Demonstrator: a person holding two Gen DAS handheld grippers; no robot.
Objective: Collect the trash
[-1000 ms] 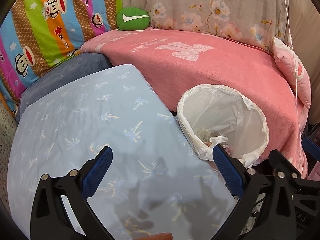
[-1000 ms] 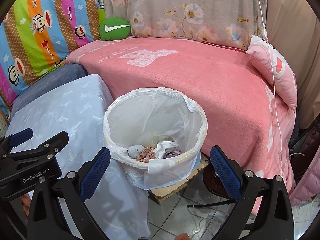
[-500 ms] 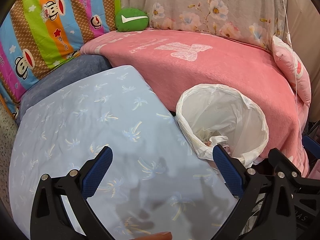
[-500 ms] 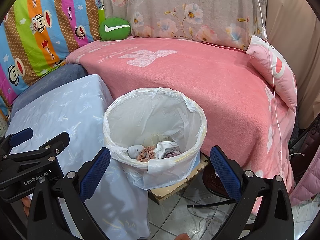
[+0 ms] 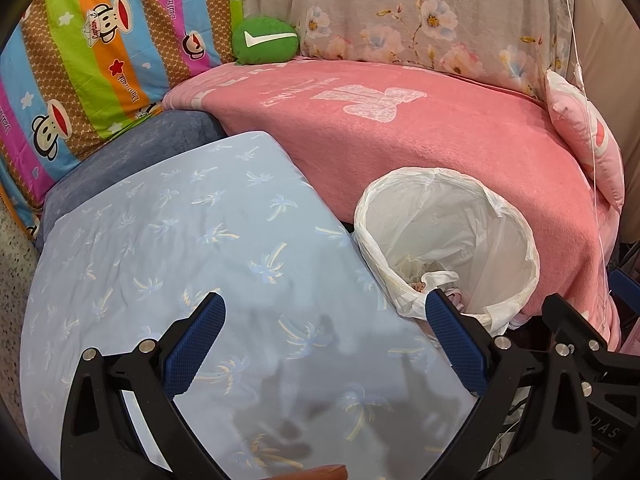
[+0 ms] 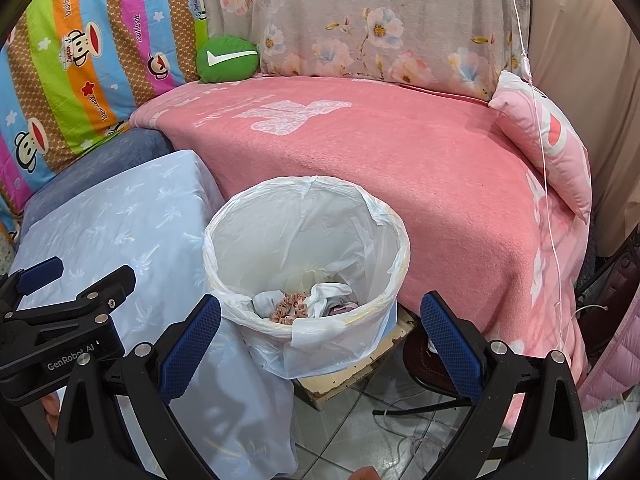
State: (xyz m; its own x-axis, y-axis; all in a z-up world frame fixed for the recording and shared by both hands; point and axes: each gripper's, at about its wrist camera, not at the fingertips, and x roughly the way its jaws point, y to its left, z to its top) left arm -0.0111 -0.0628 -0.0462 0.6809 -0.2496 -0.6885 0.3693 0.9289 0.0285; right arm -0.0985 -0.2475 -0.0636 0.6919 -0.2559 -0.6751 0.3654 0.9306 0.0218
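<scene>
Both grippers, left [image 5: 322, 318] & right [image 6: 320, 320], wide open w/ nothing held; lined bin [image 6: 248, 312] btwn blue-sheeted table [image 5: 168, 248] & pink-blanketed bed [image 6: 400, 160], tiled floor [image 6: 360, 440].

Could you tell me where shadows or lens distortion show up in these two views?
Left wrist view: gripper shadows darken the blue palm-print cloth near the bottom; the dark fisheye rim cuts off the corners. Right wrist view: the pink blanket bows into a curve; the trash bin looks sharp.

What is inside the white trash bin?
In the trash bin, crumpled white scraps and a pinkish ruffled piece lie on the bottom. Anything under them is covered.
</scene>
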